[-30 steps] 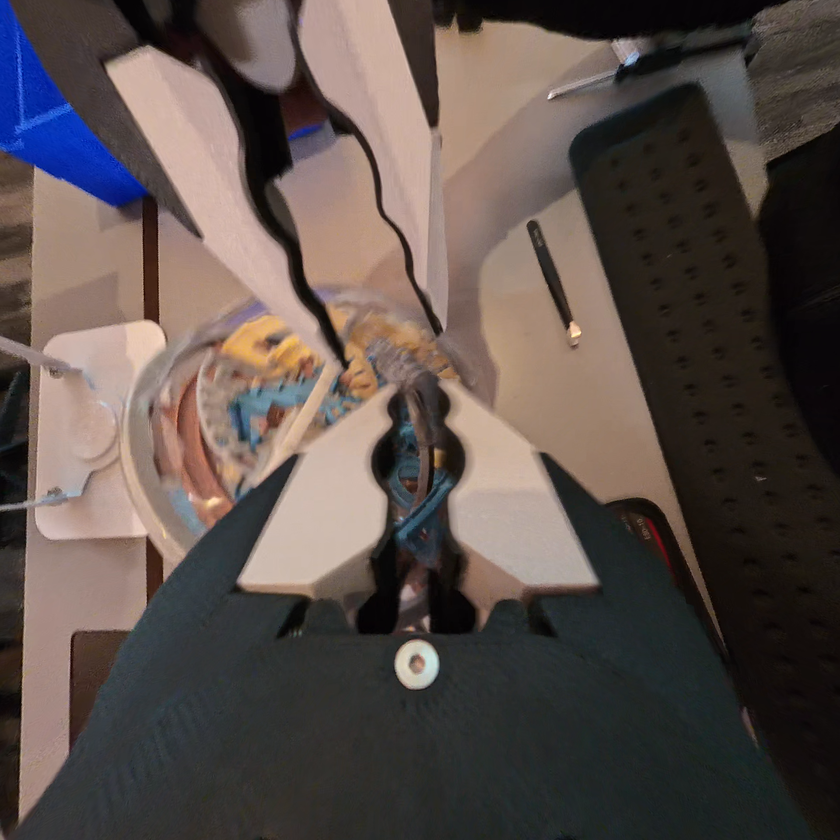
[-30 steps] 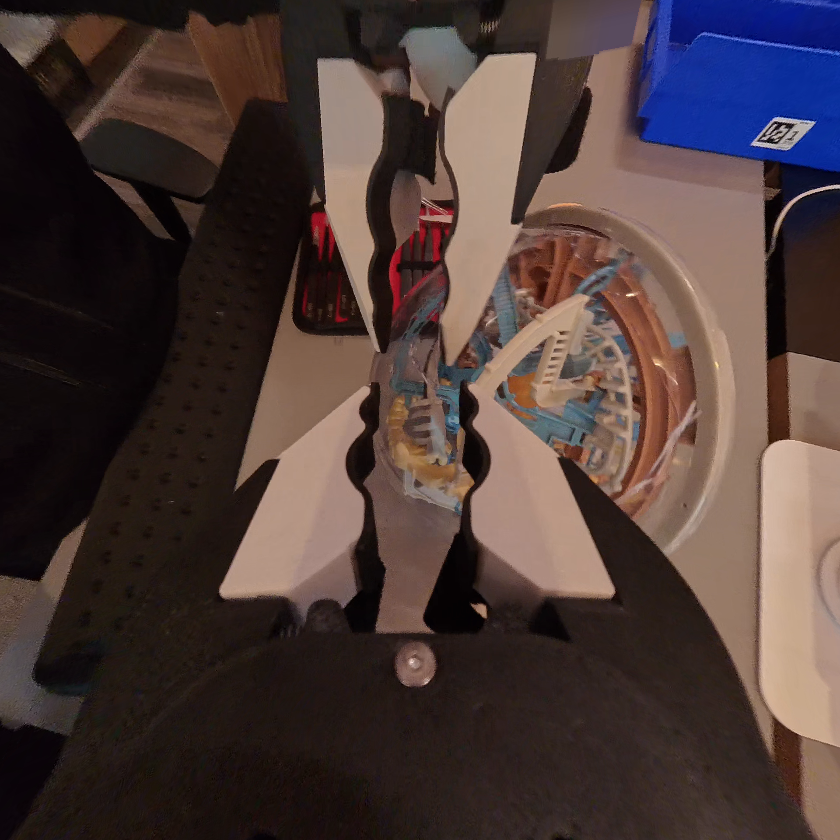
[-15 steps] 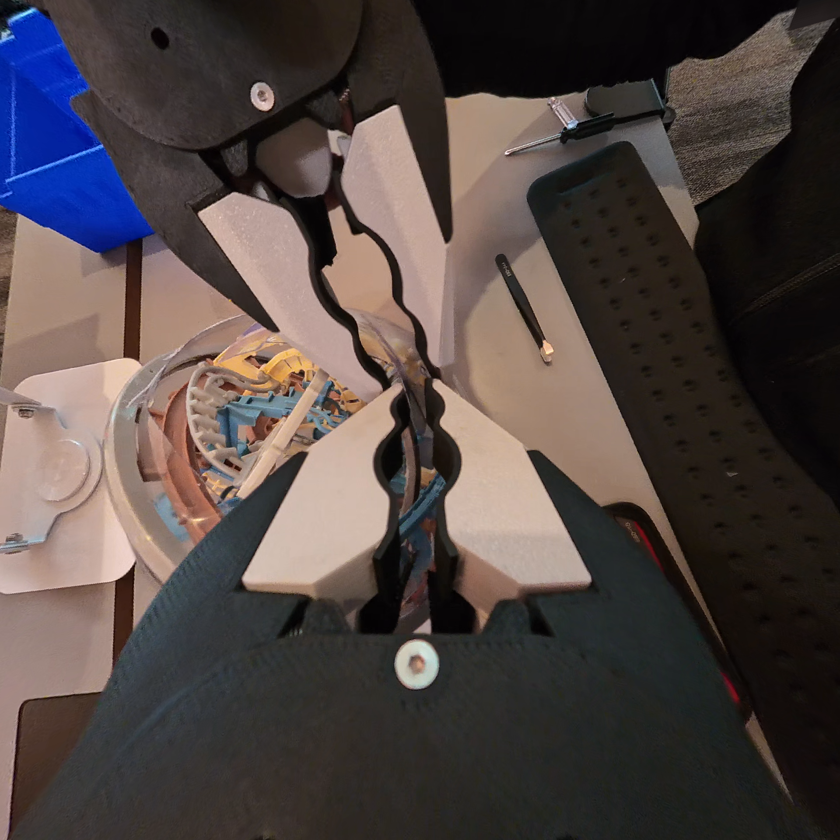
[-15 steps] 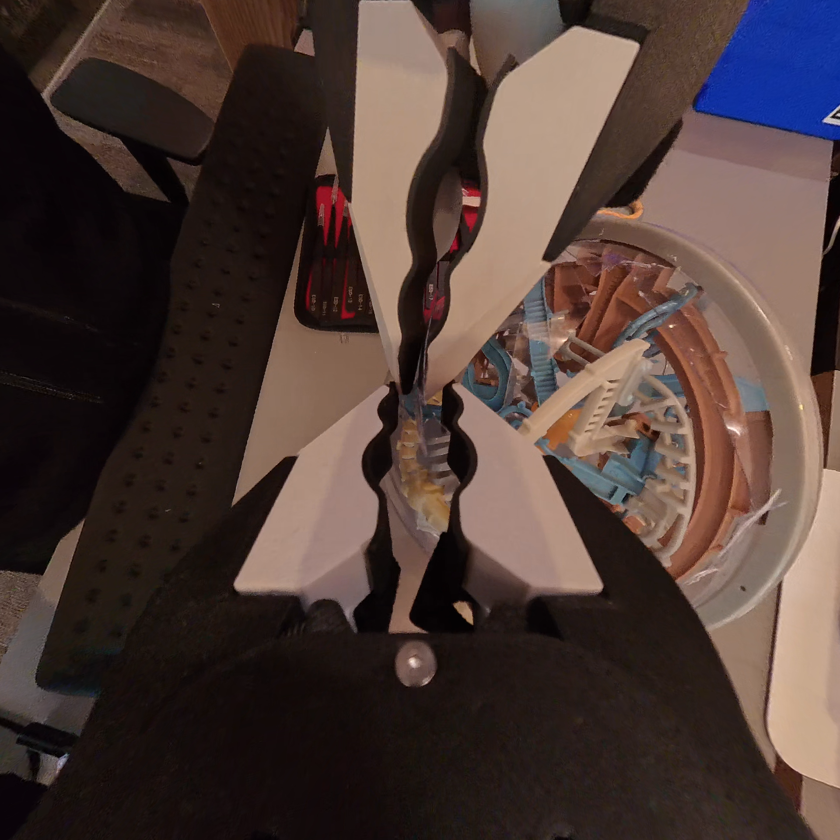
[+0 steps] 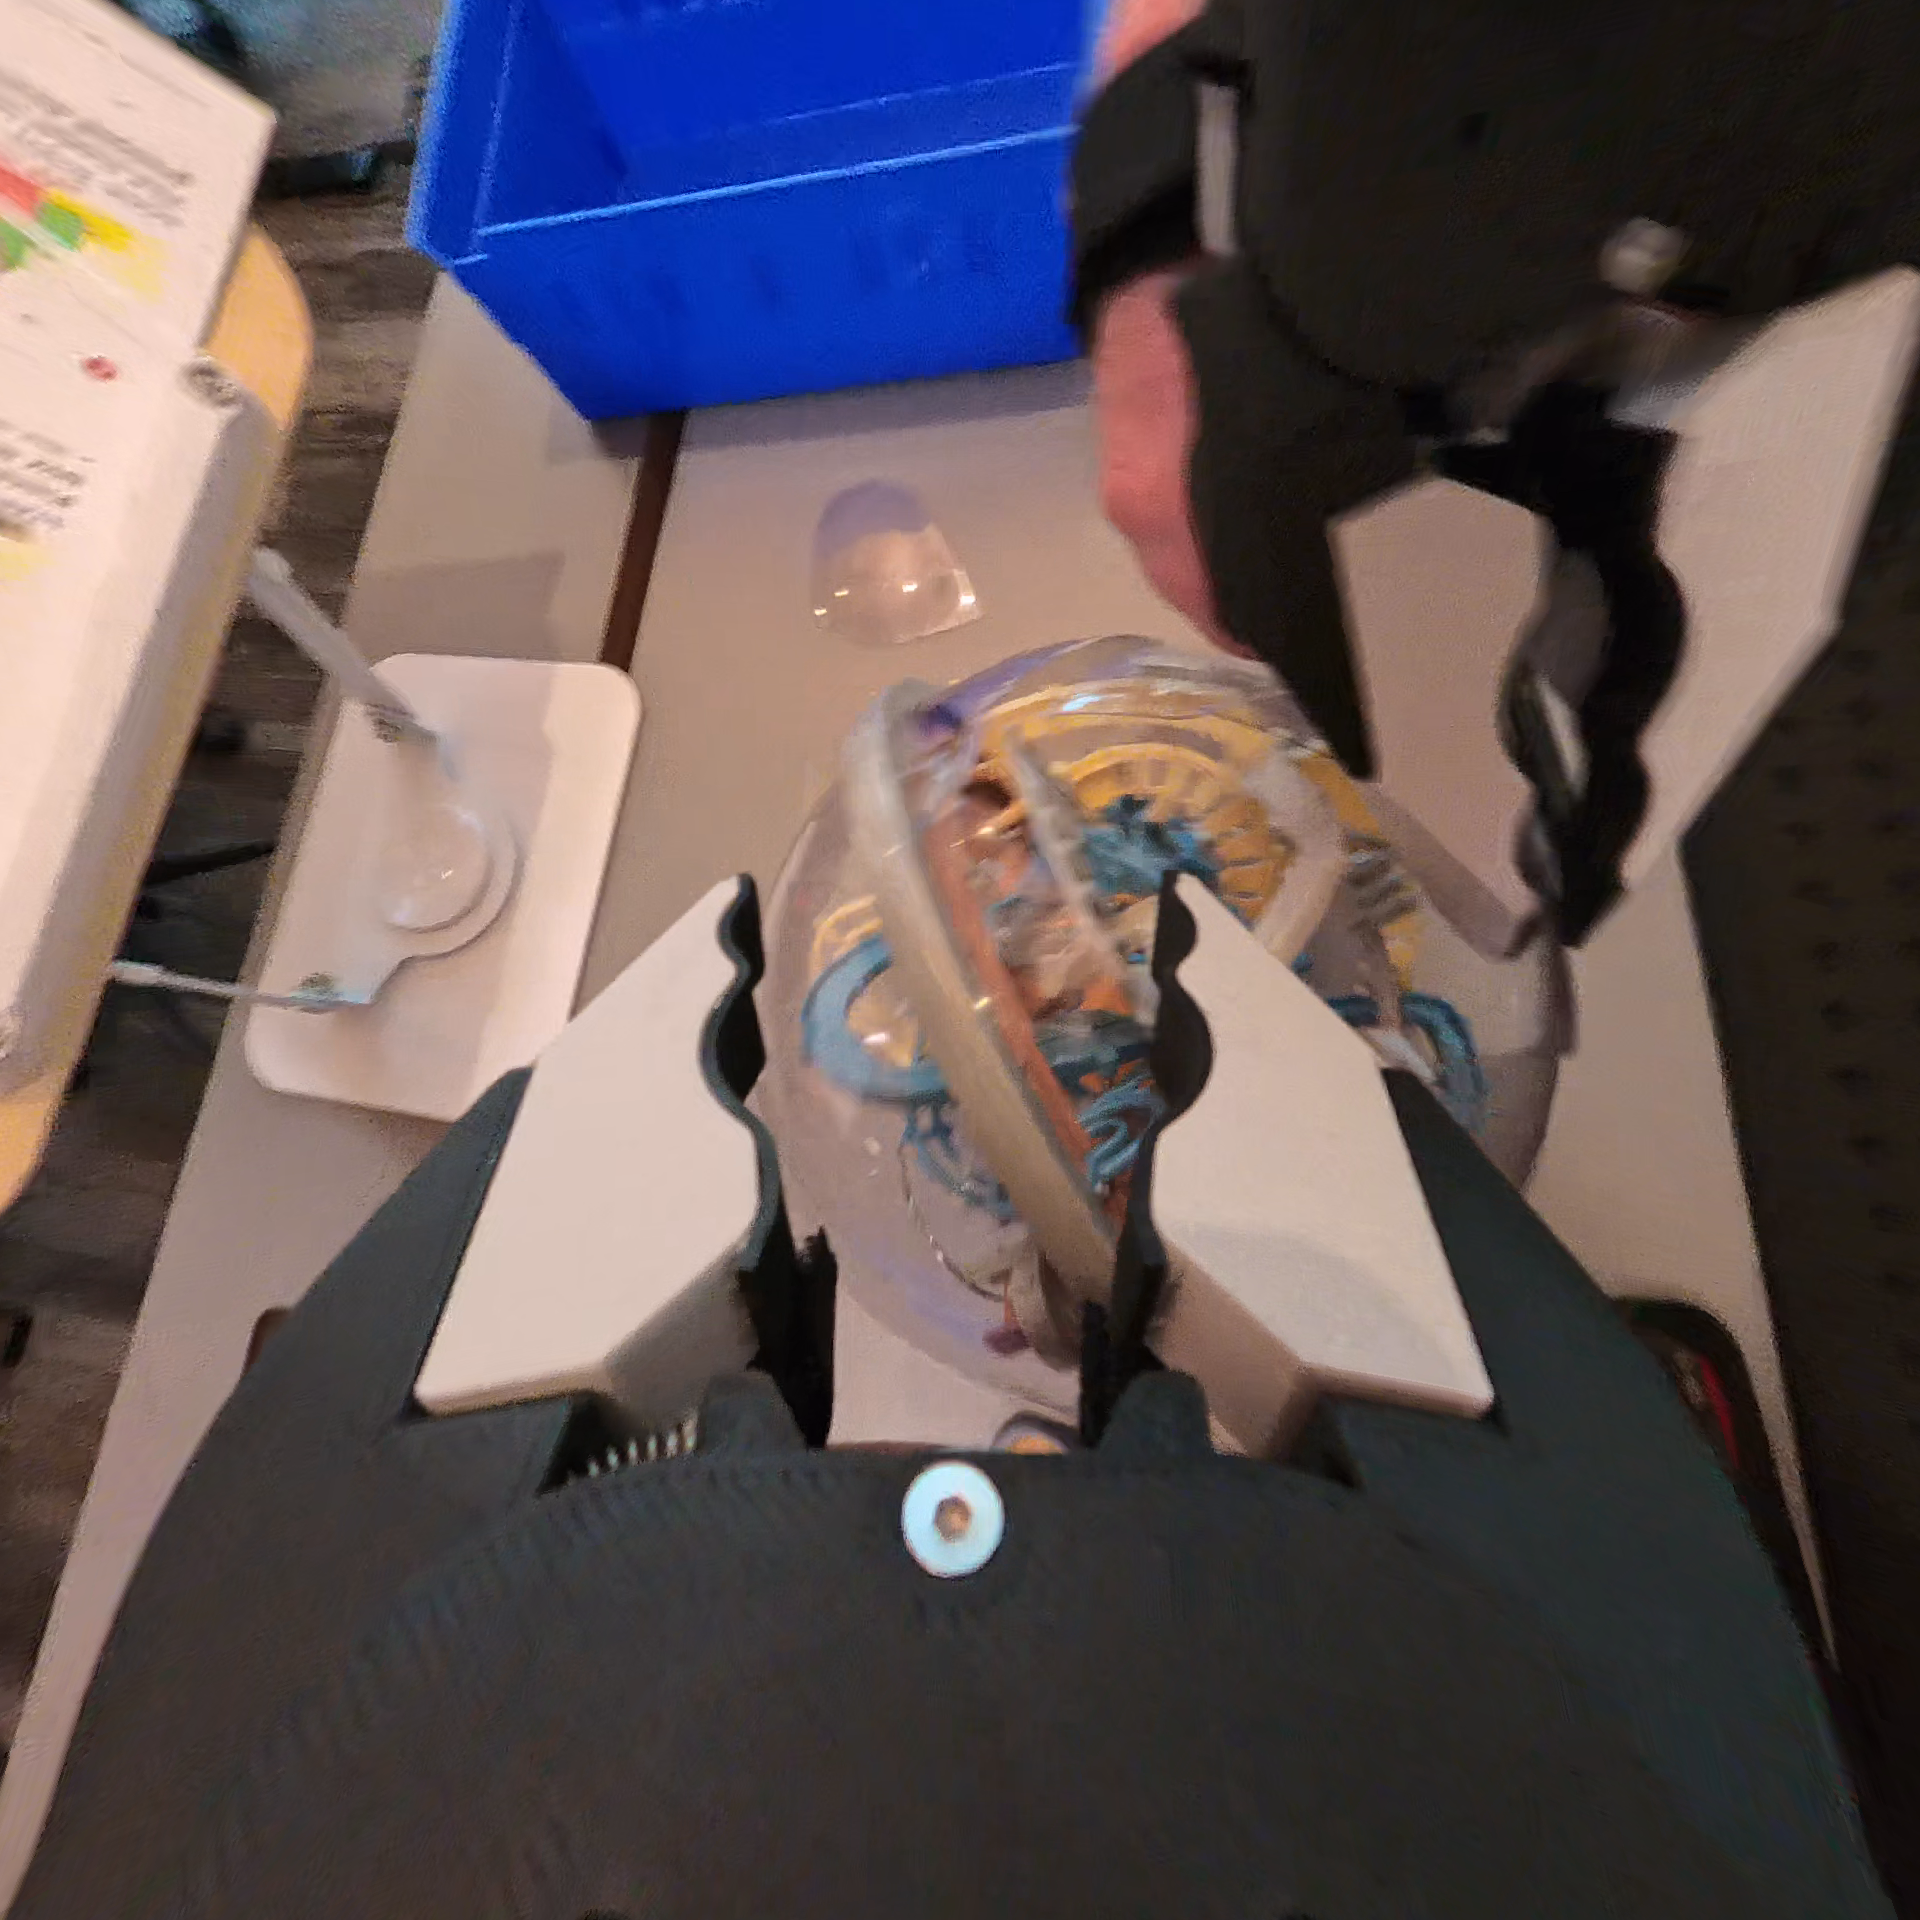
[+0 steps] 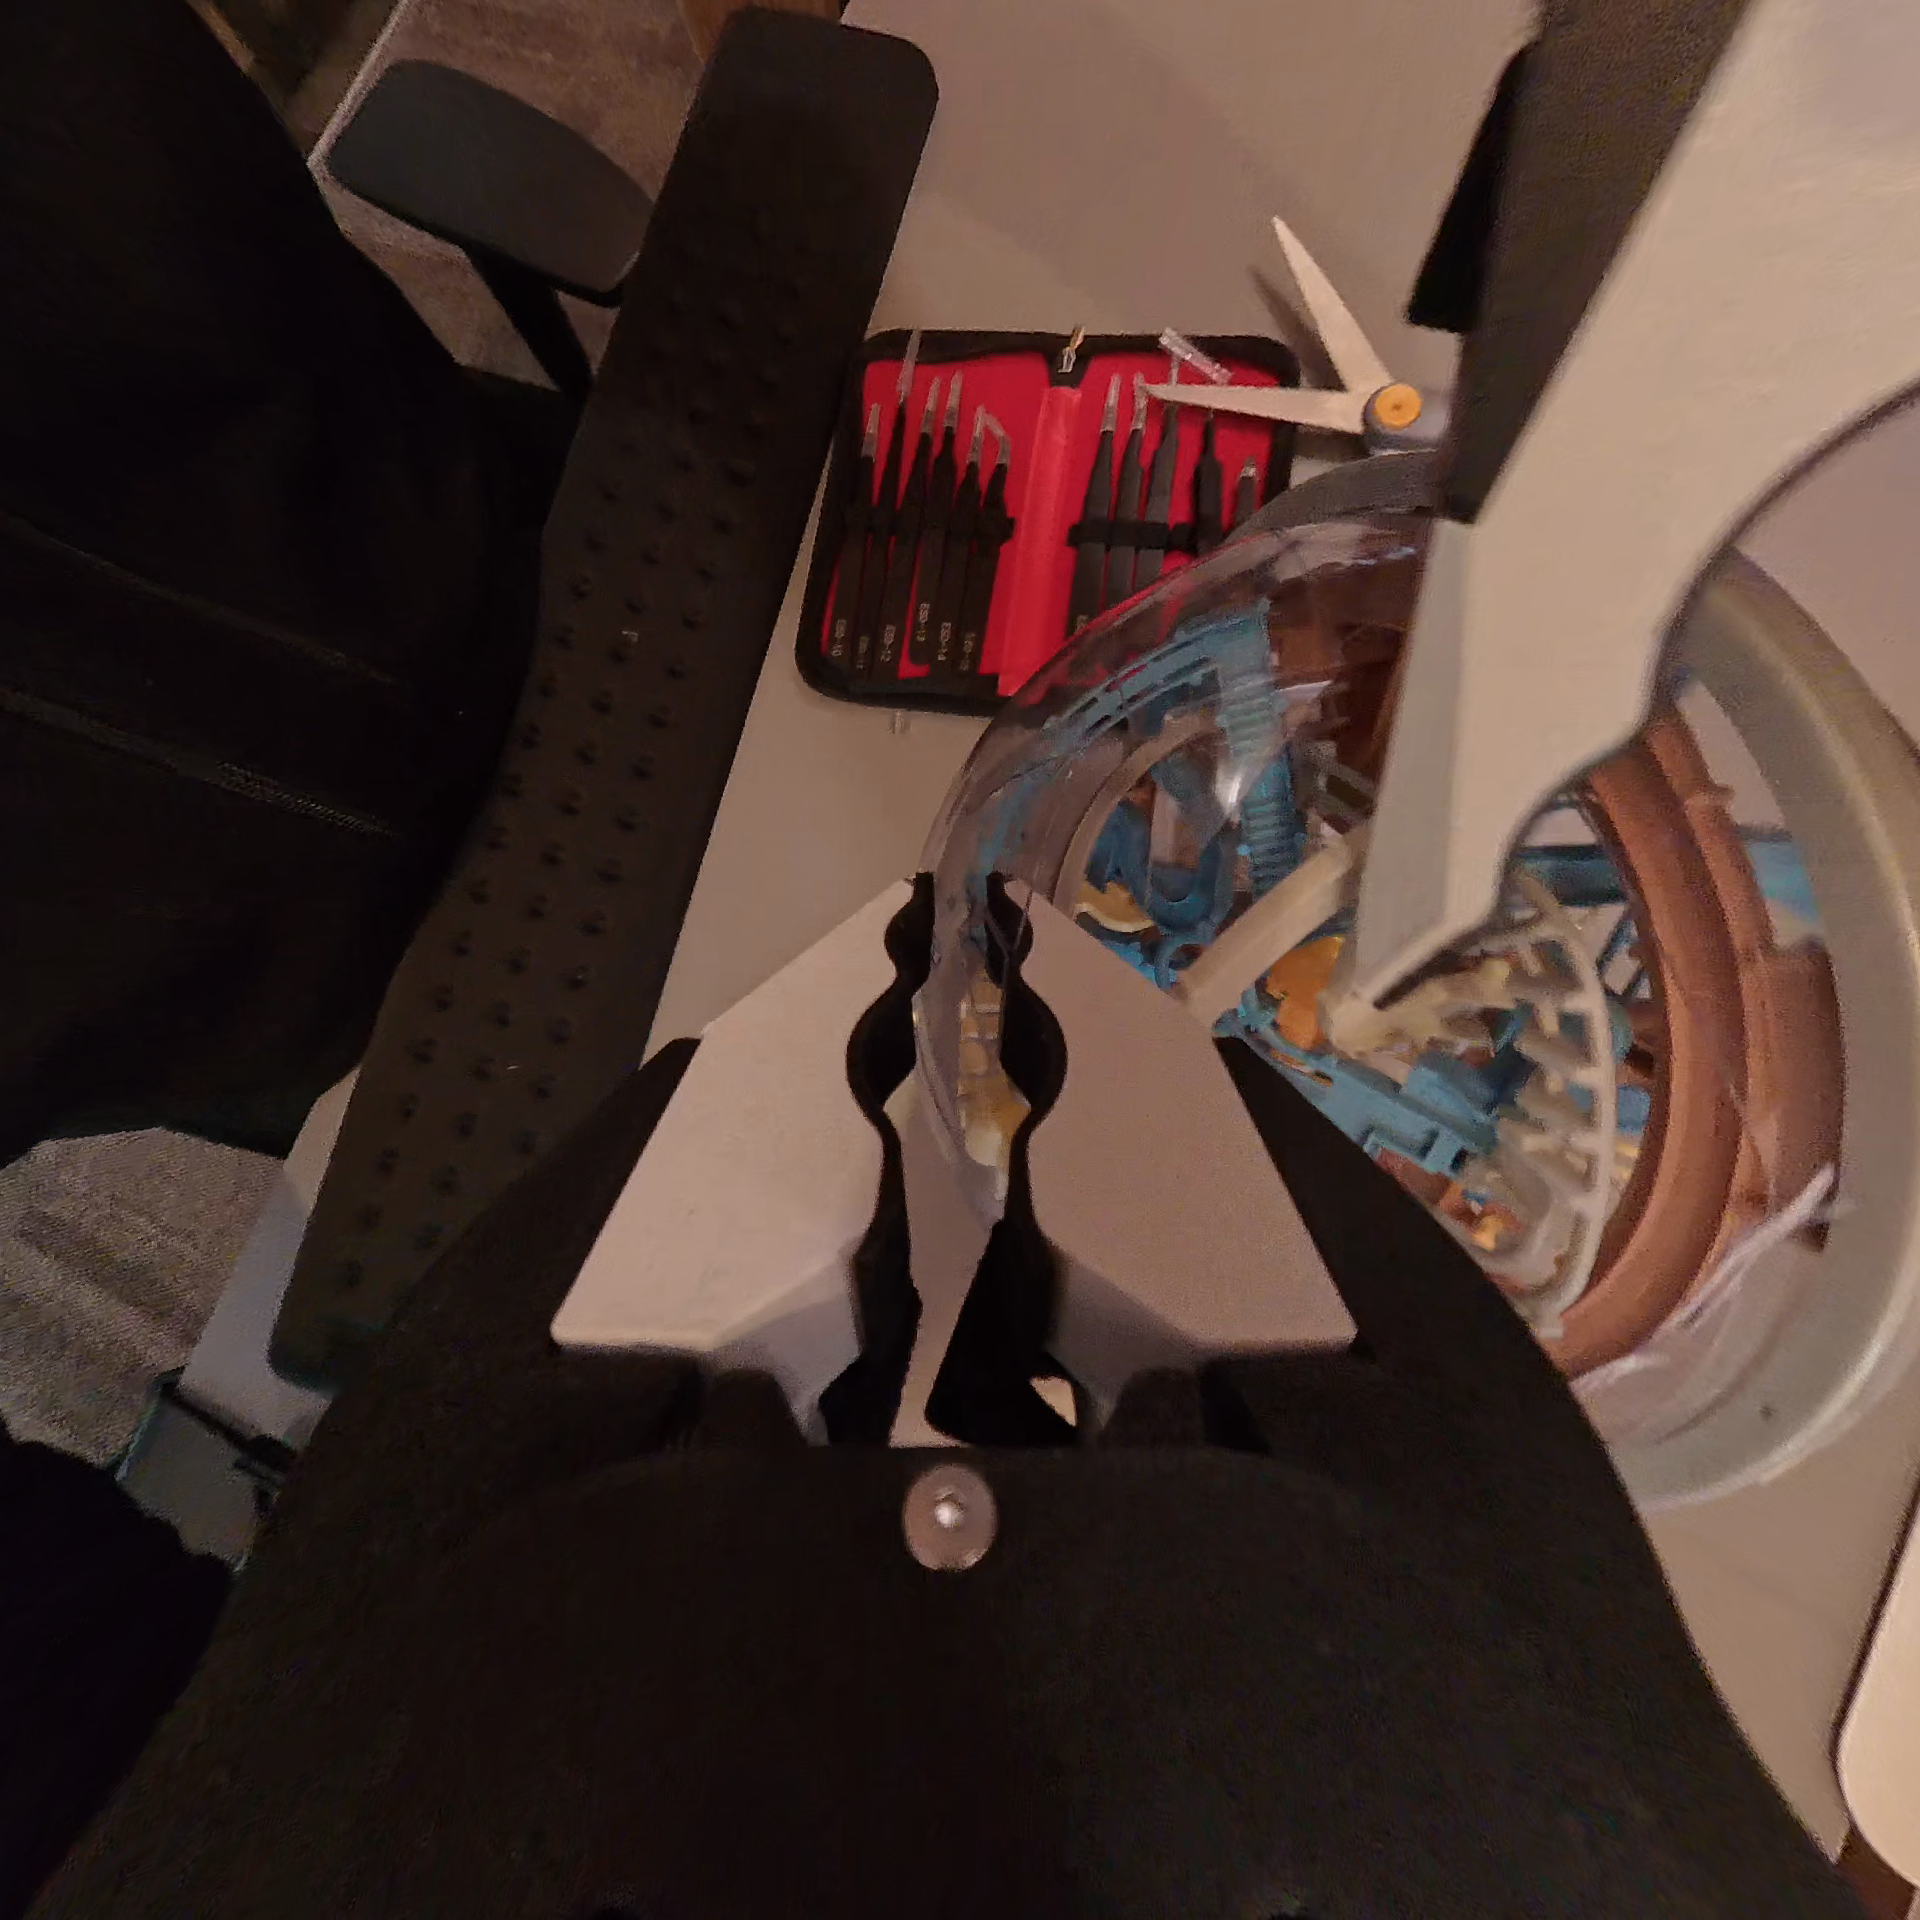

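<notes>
Between wide left jaws, clear maze ball (image 5: 1164,935).

Little can be made out. A white box (image 5: 94,499) at the table's left edge bears dark print and red, yellow and green marks, all blurred. The black tweezers (image 6: 914,551) in the red case (image 6: 1039,520) carry small white markings.
</notes>
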A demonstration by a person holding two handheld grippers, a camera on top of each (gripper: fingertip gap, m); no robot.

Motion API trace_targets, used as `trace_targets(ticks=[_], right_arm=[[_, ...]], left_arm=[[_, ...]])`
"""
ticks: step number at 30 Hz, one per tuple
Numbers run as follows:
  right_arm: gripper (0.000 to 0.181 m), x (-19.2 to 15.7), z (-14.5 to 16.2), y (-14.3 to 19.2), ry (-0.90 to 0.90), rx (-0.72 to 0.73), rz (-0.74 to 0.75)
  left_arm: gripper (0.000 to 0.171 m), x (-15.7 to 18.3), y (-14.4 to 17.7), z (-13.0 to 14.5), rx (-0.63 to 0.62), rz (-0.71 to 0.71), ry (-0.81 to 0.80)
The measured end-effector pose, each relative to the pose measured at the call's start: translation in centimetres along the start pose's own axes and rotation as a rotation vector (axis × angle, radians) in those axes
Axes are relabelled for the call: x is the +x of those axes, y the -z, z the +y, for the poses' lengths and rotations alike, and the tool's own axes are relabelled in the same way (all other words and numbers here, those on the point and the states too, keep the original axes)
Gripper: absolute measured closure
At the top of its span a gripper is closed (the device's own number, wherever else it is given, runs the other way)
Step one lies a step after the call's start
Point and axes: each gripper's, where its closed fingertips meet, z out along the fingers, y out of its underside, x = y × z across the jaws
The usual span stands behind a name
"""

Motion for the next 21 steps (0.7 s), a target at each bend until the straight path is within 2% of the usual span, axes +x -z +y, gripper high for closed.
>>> trace_targets(ticks=[1, 2, 5, 6, 9, 14, 16, 19, 21], right_arm=[[0.174, 0.0, 0.0, 0.0, -0.007, -0.013, 0.008], [0.171, 0.3, -0.3, 0.0, -0.014, -0.011, 0.037], [0.139, 1.1, -1.2, -0.3, -0.061, -0.015, 0.107], [0.14, 1.8, -1.1, -0.5, -0.085, -0.042, 0.144], [0.154, 3.1, -0.9, -0.8, -0.117, -0.108, 0.208], [0.144, 2.8, 0.4, -1.0, -0.069, -0.259, 0.185], [0.149, 2.5, 0.5, -1.1, -0.058, -0.249, 0.145], [0.167, 1.6, -0.5, -1.2, -0.064, -0.103, 0.069], [0.17, 1.2, -0.6, -1.4, -0.041, -0.108, 0.074]], left_arm=[[0.105, -0.5, -0.2, 0.0, -0.013, -0.026, 0.0], [0.126, -0.4, -0.6, 0.2, -0.024, -0.024, -0.015], [0.111, -0.6, -2.4, 0.6, -0.028, -0.057, 0.011], [0.106, -0.4, -2.6, 0.0, 0.007, -0.028, 0.048], [0.111, -0.5, -2.9, -0.3, 0.008, -0.009, 0.062], [0.113, -0.5, -3.3, -0.8, 0.051, 0.021, 0.085], [0.113, -0.5, -3.4, -1.1, 0.083, 0.026, 0.113], [0.108, -0.2, -3.7, -1.6, 0.132, 0.027, 0.126], [0.098, 0.2, -4.1, -2.0, 0.155, 0.059, 0.154]])
